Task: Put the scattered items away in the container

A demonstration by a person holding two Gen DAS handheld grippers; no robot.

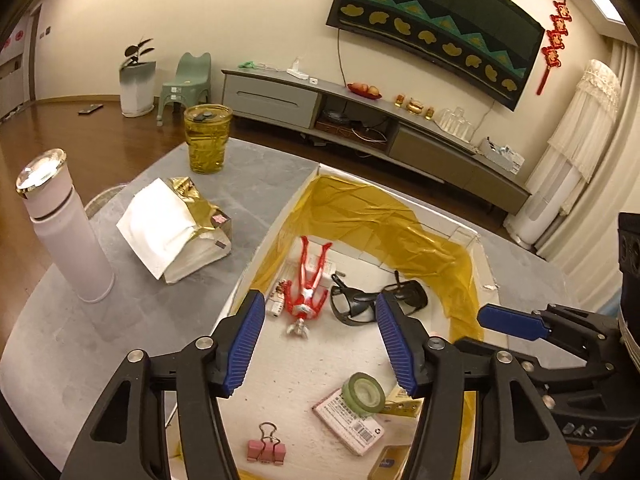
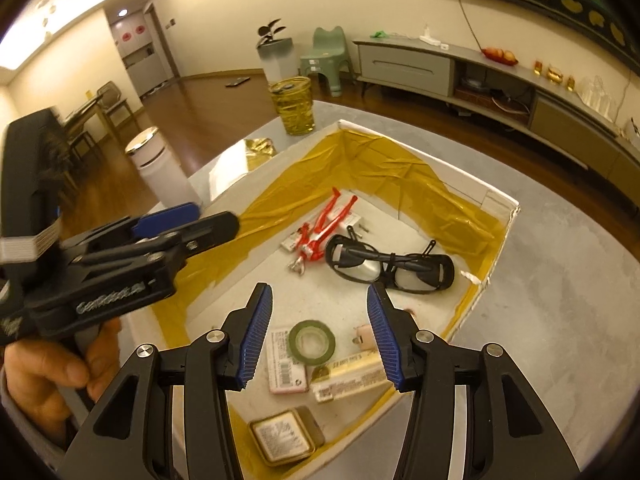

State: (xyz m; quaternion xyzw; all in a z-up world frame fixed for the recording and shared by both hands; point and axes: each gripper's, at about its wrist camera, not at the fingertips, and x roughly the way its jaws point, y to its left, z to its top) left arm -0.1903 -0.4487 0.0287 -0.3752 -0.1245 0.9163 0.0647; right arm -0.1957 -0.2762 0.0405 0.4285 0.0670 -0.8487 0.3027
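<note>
My left gripper [image 1: 320, 338] and right gripper [image 2: 320, 334] both hovering over the white box [image 2: 496, 196], jaws spread wide and empty, red figure [image 1: 306, 290], goggles [image 2: 390, 266], tape roll [image 2: 312, 340], pink binder clip [image 1: 266, 448] lying inside it

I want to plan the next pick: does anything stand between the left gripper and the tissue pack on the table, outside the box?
Nothing visible does. The left gripper is open above the box, and the tissue pack lies on bare table beyond the box's left wall. The bottle stands further left, off that path.
</note>
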